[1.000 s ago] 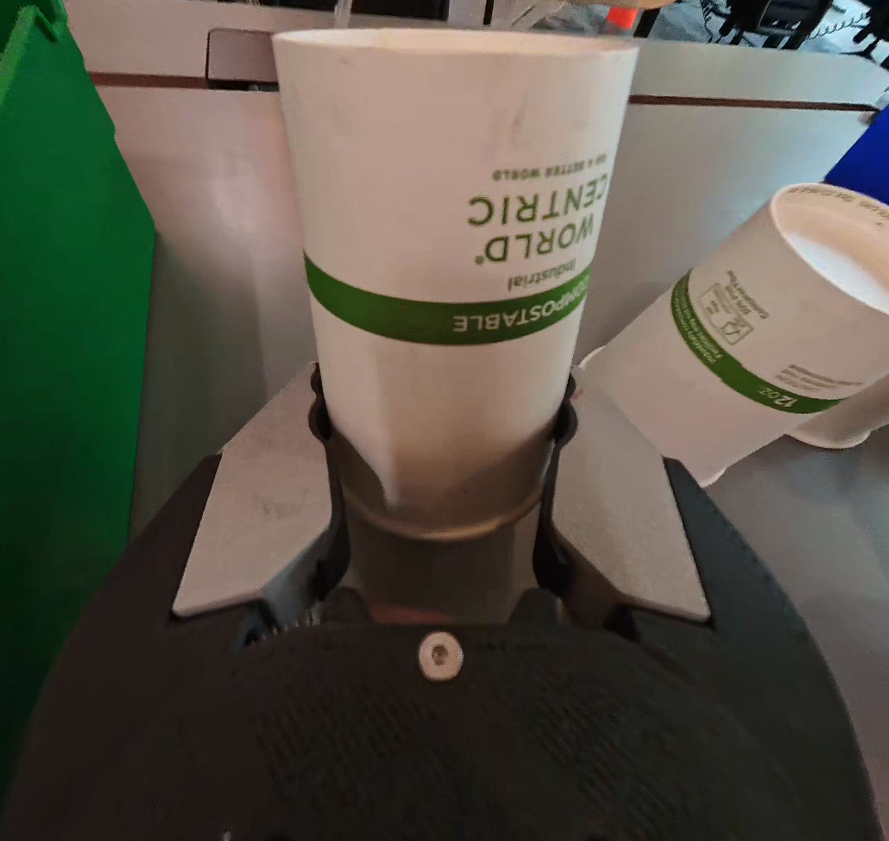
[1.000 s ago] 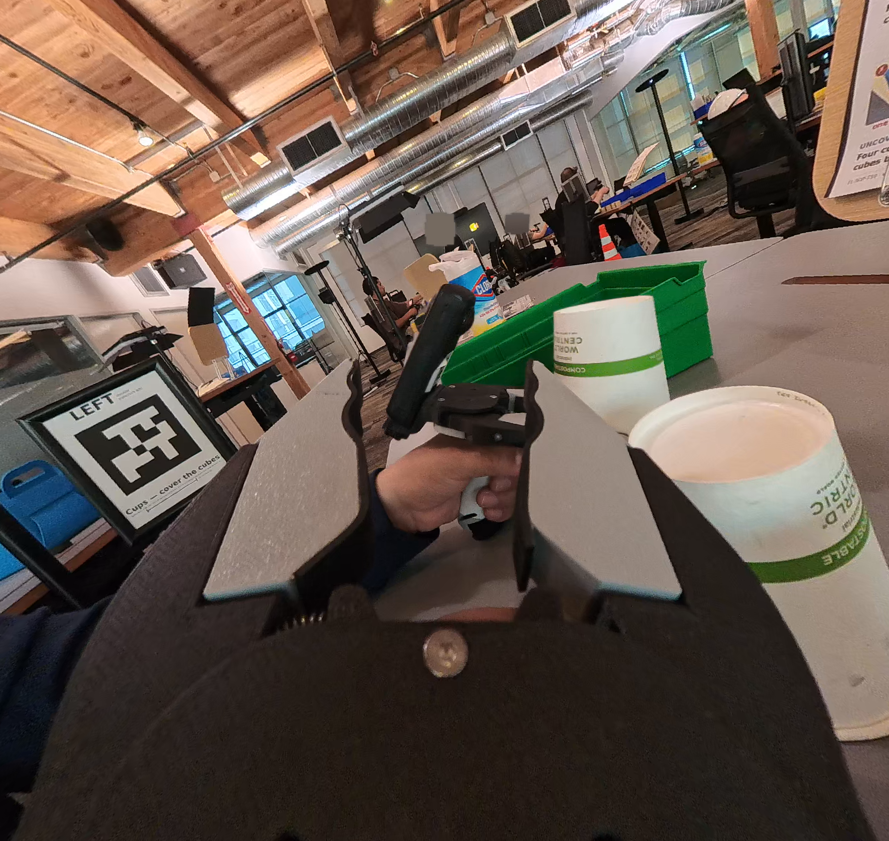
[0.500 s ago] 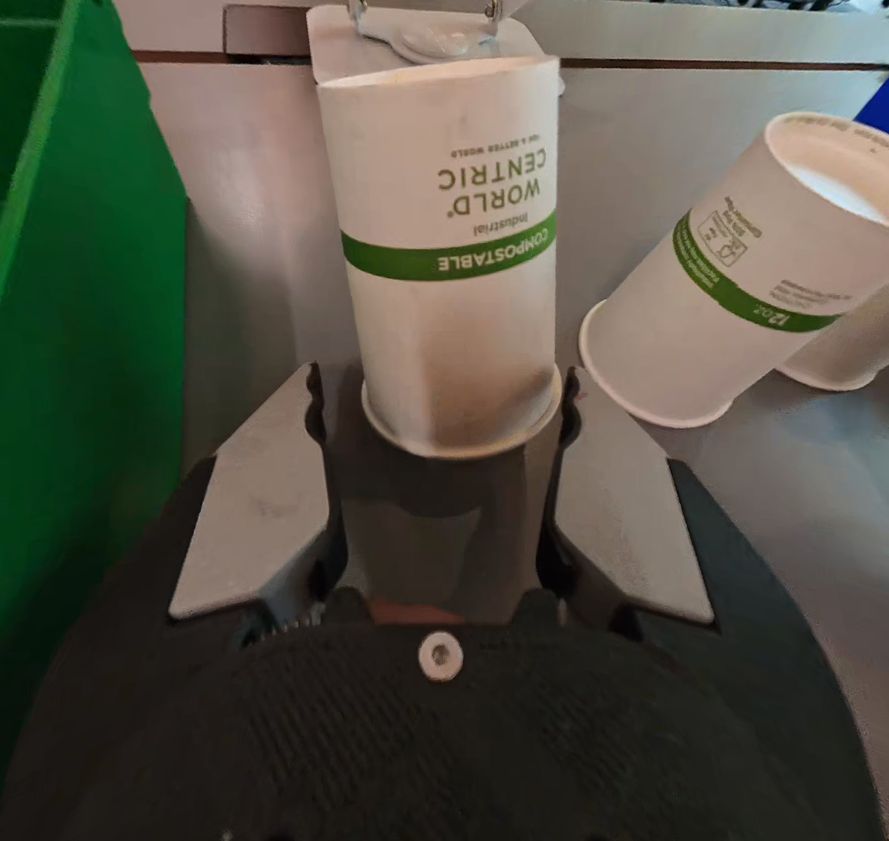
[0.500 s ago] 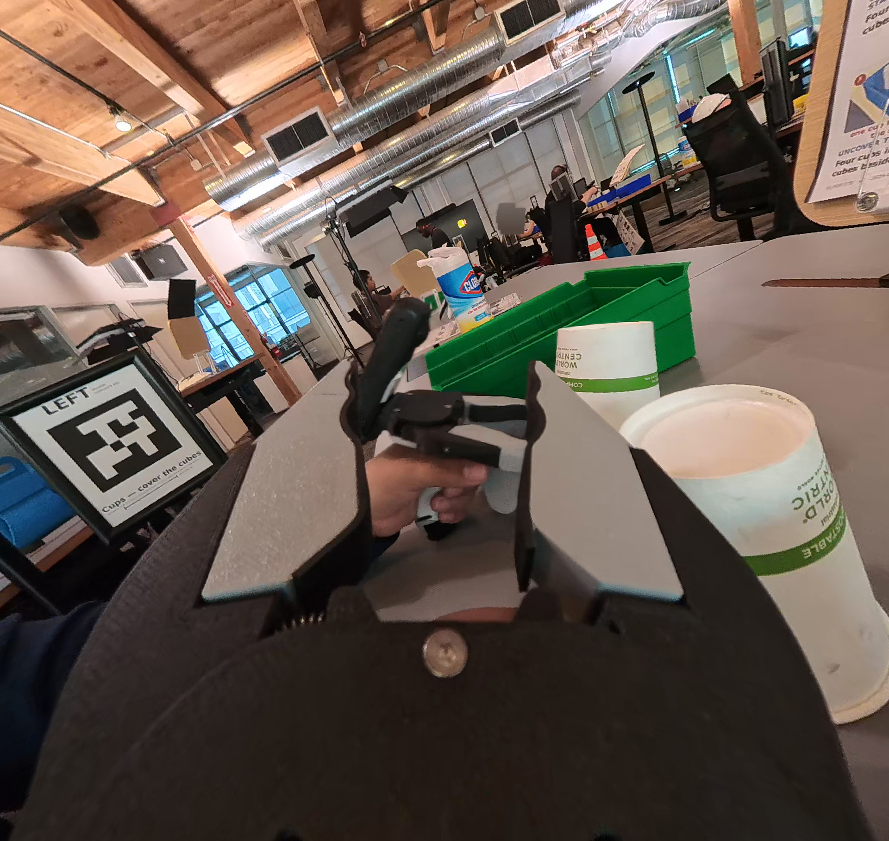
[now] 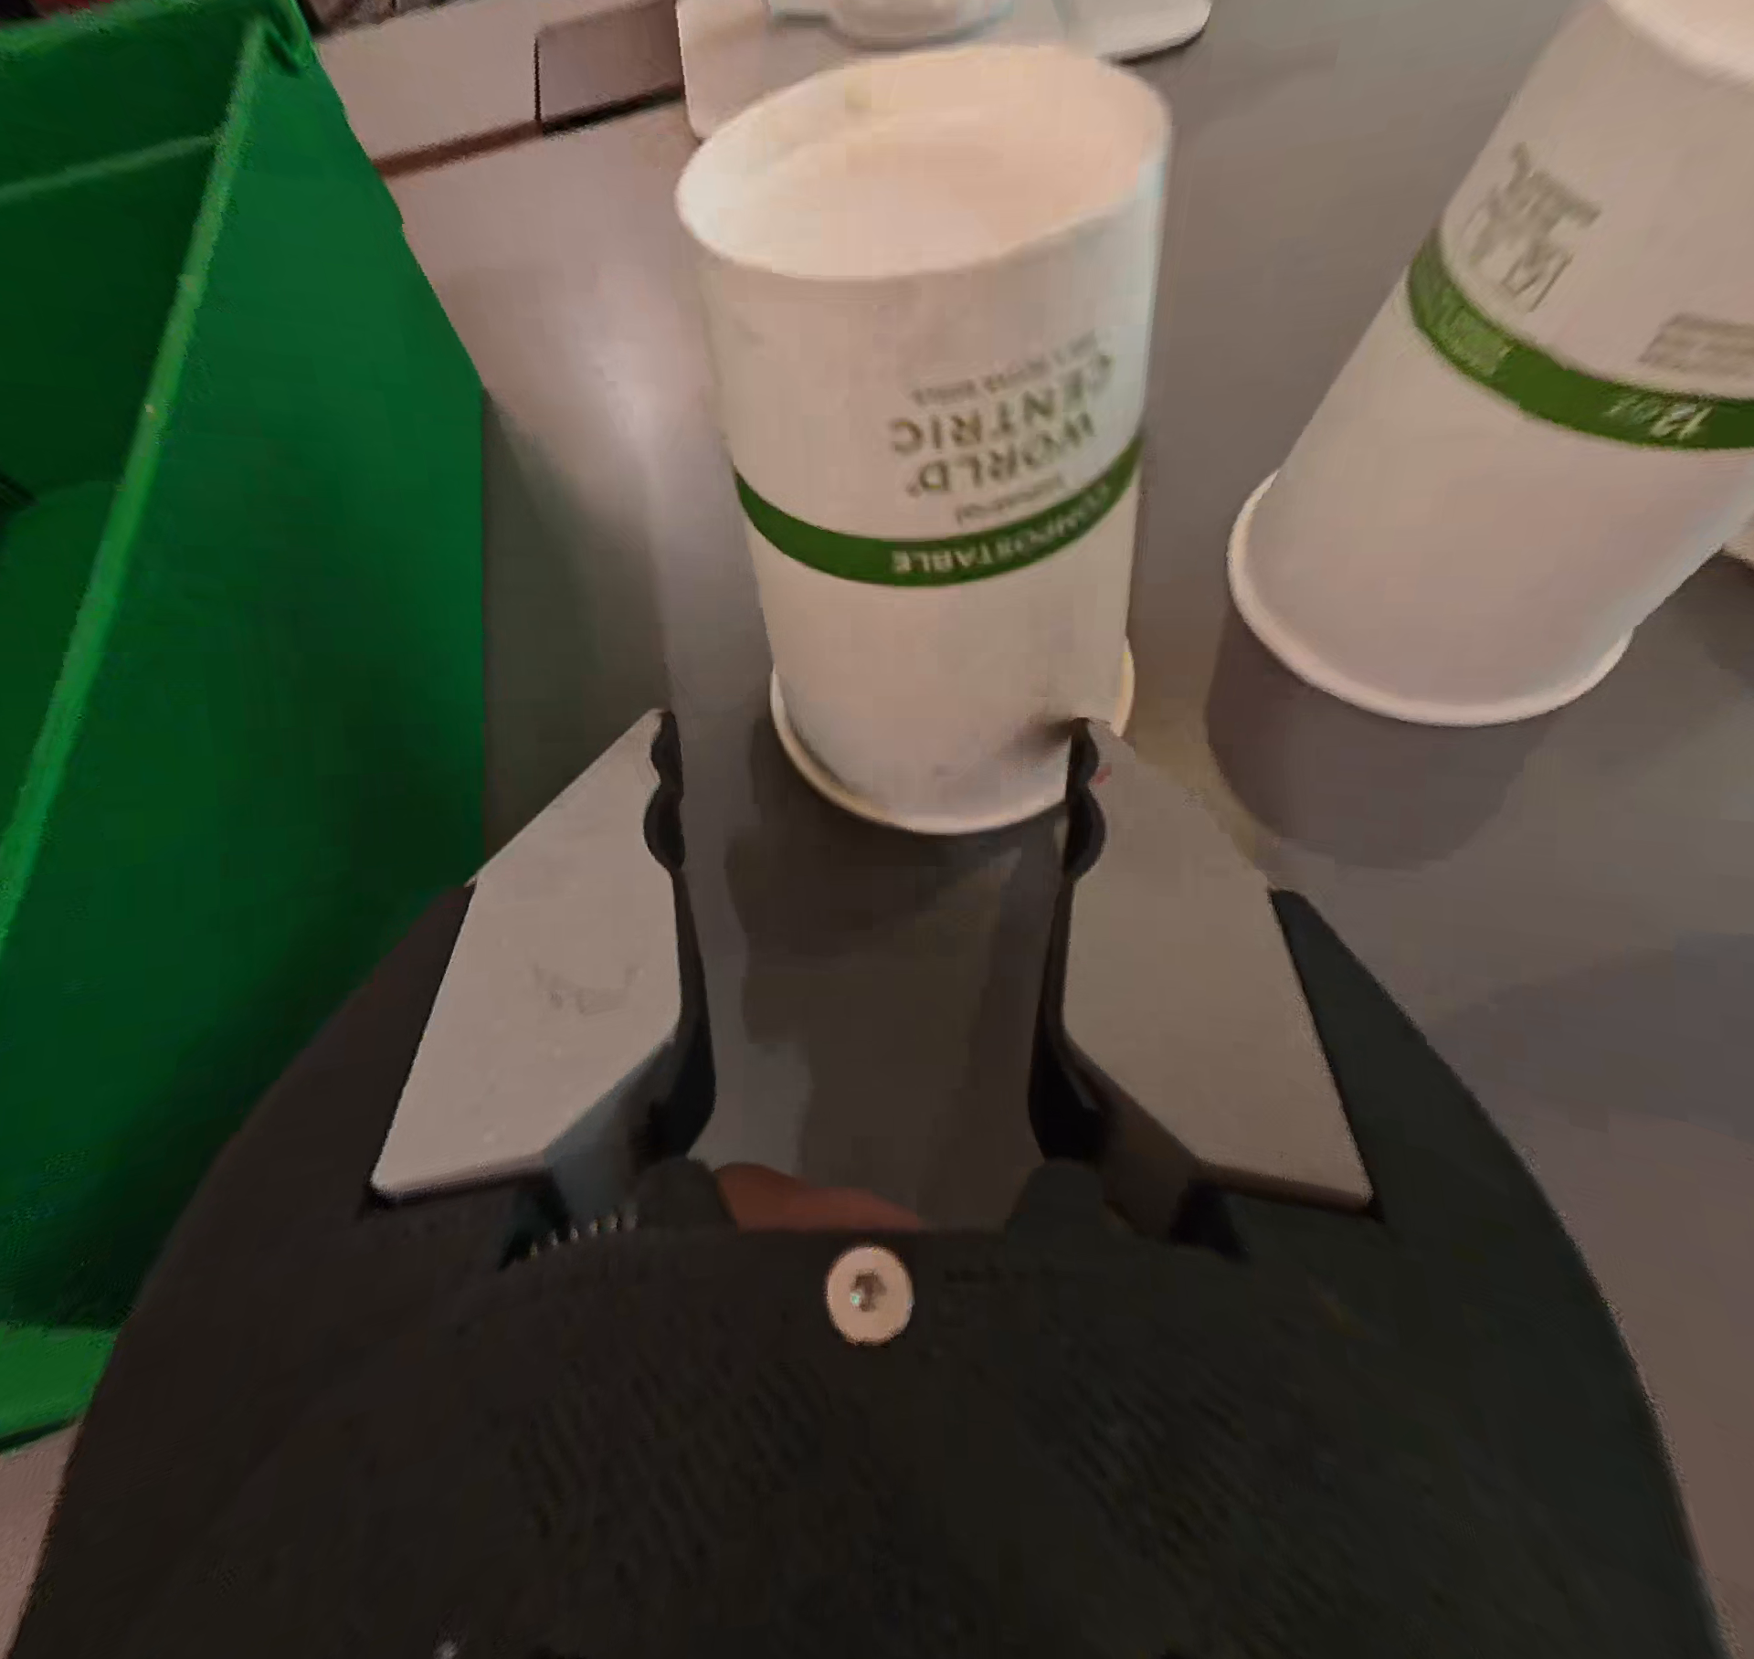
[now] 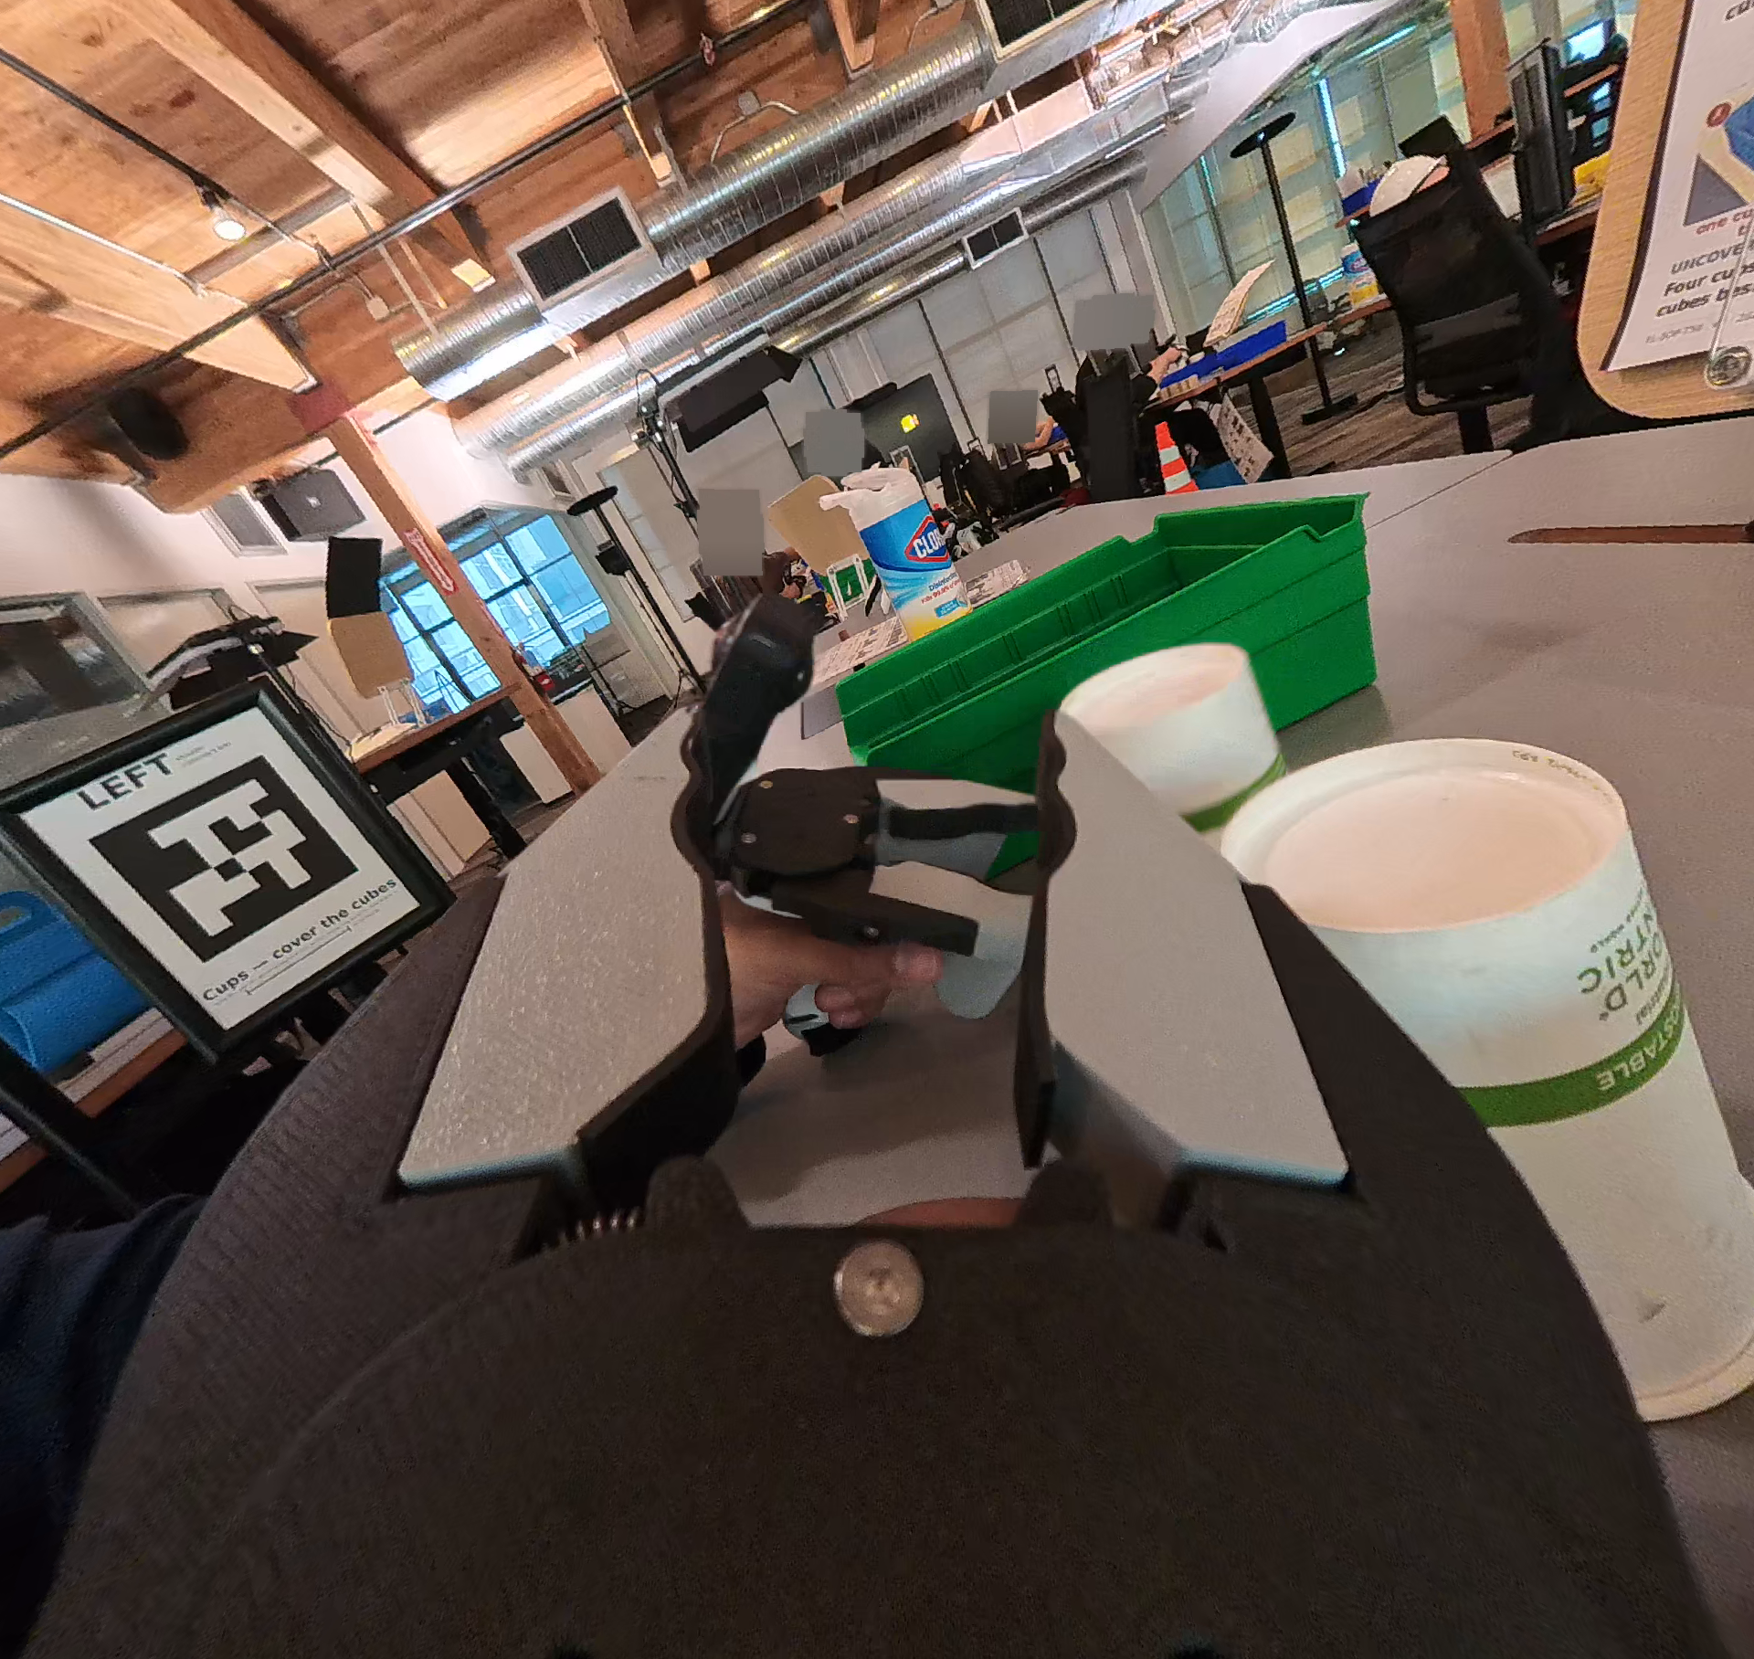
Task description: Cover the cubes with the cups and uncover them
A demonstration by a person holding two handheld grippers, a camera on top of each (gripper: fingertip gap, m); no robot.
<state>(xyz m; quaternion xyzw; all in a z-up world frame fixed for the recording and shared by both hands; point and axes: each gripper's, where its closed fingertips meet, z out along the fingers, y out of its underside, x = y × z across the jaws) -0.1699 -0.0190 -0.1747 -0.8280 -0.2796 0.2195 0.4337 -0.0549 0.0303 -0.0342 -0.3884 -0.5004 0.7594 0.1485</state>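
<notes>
The left gripper (image 5: pixel 868 740) is standing open at the lower centre of the left wrist view, gripping nothing. An upside-down white paper cup with a green band (image 5: pixel 935 474) is sitting on the grey table (image 5: pixel 1424 996) just ahead of the fingertips, in the middle of the frame. The right-hand fingertip (image 5: pixel 1082 788) is overlapping the cup's rim, while the left-hand fingertip (image 5: pixel 664 788) is standing clear of the cup with table showing between them. The view is blurred, so whether the right-hand tip is actually touching the rim cannot be told. A second inverted paper cup (image 5: pixel 1519 399) is filling the upper right of this frame, well apart from the first. A green plastic bin (image 5: pixel 190 474) is occupying the left side.

The right gripper (image 6: pixel 868 816) is also holding its jaws apart around empty air at the centre of the right wrist view. Between its fingers, farther off, a hand (image 6: pixel 816 977) is gripping the handle of the left gripper. An inverted cup (image 6: pixel 1519 996) is standing at the right edge of this frame, just beside the right finger, and another (image 6: pixel 1177 731) is showing behind it, in front of the green bin (image 6: pixel 1139 636). A framed sign with a black-and-white marker (image 6: pixel 218 854) is leaning at the left. No cubes are showing in either view.
</notes>
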